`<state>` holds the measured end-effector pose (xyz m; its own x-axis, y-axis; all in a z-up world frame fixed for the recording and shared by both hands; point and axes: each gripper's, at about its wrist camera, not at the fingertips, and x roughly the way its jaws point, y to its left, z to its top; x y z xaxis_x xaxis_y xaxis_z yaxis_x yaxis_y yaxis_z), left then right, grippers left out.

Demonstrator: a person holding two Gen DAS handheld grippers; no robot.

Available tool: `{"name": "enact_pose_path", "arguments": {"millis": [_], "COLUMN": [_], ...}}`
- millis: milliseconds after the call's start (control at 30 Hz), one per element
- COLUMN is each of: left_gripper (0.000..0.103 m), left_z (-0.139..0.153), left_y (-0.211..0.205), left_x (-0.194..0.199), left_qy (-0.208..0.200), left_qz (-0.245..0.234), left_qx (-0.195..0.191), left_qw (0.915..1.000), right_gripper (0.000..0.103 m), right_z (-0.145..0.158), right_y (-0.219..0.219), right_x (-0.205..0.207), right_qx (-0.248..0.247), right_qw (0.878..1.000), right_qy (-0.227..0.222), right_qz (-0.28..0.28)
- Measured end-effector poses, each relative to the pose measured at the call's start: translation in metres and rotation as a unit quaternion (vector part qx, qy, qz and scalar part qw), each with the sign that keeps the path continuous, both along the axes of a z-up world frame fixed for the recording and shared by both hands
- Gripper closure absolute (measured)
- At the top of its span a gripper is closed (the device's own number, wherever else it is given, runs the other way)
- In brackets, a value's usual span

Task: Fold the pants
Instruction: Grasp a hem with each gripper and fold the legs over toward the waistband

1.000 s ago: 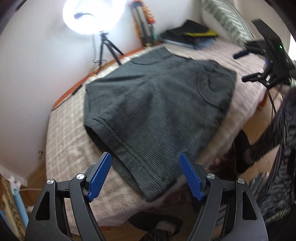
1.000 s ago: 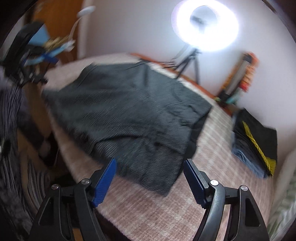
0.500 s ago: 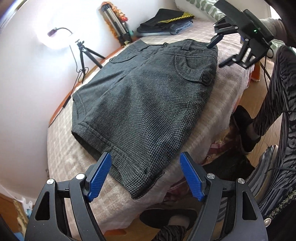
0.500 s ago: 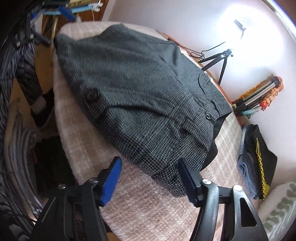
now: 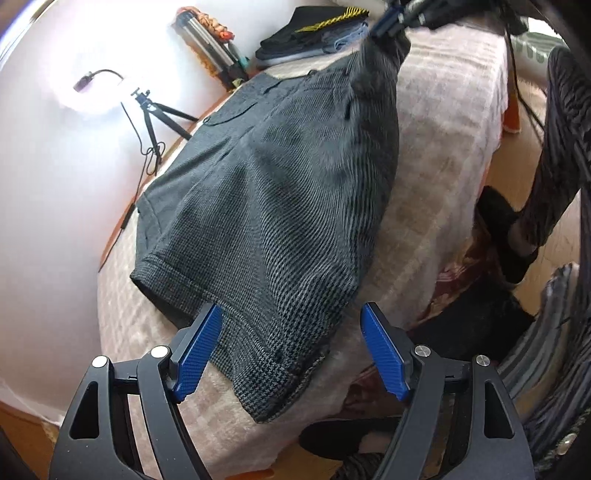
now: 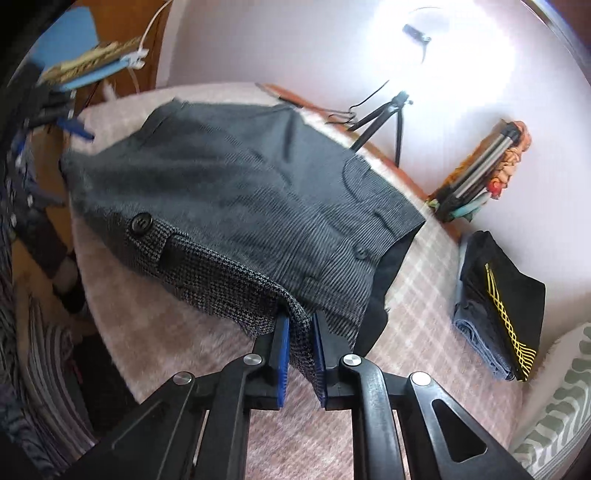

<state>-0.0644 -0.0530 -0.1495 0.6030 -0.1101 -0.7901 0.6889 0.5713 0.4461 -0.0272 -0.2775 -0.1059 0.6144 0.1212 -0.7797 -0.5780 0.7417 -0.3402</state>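
Grey houndstooth pants point(image 5: 266, 206) lie spread on the pink bed point(image 5: 443, 122). My left gripper point(image 5: 291, 343) is open, its blue pads on either side of the near leg hem, just above it. My right gripper point(image 6: 300, 354) is shut on the waistband corner of the pants point(image 6: 236, 192) and lifts it a little off the bed. In the left wrist view the right gripper point(image 5: 391, 26) shows at the far end, blurred, with the waist corner raised. In the right wrist view the left gripper point(image 6: 70, 123) shows blurred at the far left.
A stack of folded dark clothes point(image 6: 498, 306) lies on the bed near the wall. A ring light on a tripod point(image 6: 384, 114) and a bundle of tripod legs point(image 6: 476, 177) stand by the wall. The person's legs point(image 5: 546, 155) are beside the bed edge.
My right gripper has closed on the waistband corner and raised it. My left gripper has moved in over the leg hem, still open.
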Motion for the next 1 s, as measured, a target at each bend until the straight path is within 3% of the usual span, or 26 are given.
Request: {"name": "enact_pose_path", "arguments": {"millis": [233, 300, 367, 433, 533, 633, 767, 1000], "left_gripper": [0.026, 0.042, 0.077, 0.086, 0.089, 0.089, 0.090, 0.090], "left_z": [-0.016, -0.016, -0.015, -0.011, -0.001, 0.015, 0.043, 0.087], "left_y": [0.011, 0.014, 0.017, 0.020, 0.023, 0.024, 0.029, 0.041], "left_x": [0.007, 0.009, 0.014, 0.019, 0.021, 0.019, 0.024, 0.067], "left_qy": [-0.016, -0.013, 0.001, 0.018, 0.023, 0.003, -0.023, -0.059], "left_qz": [0.007, 0.008, 0.017, 0.024, 0.032, 0.031, 0.036, 0.058], "left_qx": [0.033, 0.026, 0.016, -0.007, -0.031, -0.040, -0.058, -0.092], "left_qw": [0.9993, 0.9995, 0.9997, 0.9995, 0.9987, 0.9987, 0.9974, 0.9923], "right_gripper": [0.095, 0.095, 0.095, 0.095, 0.095, 0.095, 0.096, 0.096], "right_z": [0.015, 0.011, 0.006, 0.001, -0.002, 0.002, 0.020, 0.061], "right_y": [-0.009, -0.010, -0.010, -0.010, -0.011, -0.013, -0.018, -0.016], "right_x": [0.002, 0.002, 0.000, -0.001, -0.002, -0.005, -0.008, 0.005], "right_qx": [0.039, 0.045, 0.042, 0.042, 0.045, 0.050, 0.072, 0.108], "right_qw": [0.999, 0.999, 0.999, 0.999, 0.998, 0.998, 0.995, 0.988], "right_qy": [-0.016, -0.009, -0.004, 0.000, 0.000, -0.009, -0.037, -0.090], "right_qz": [-0.027, -0.030, -0.031, -0.033, -0.037, -0.040, -0.052, -0.067]}}
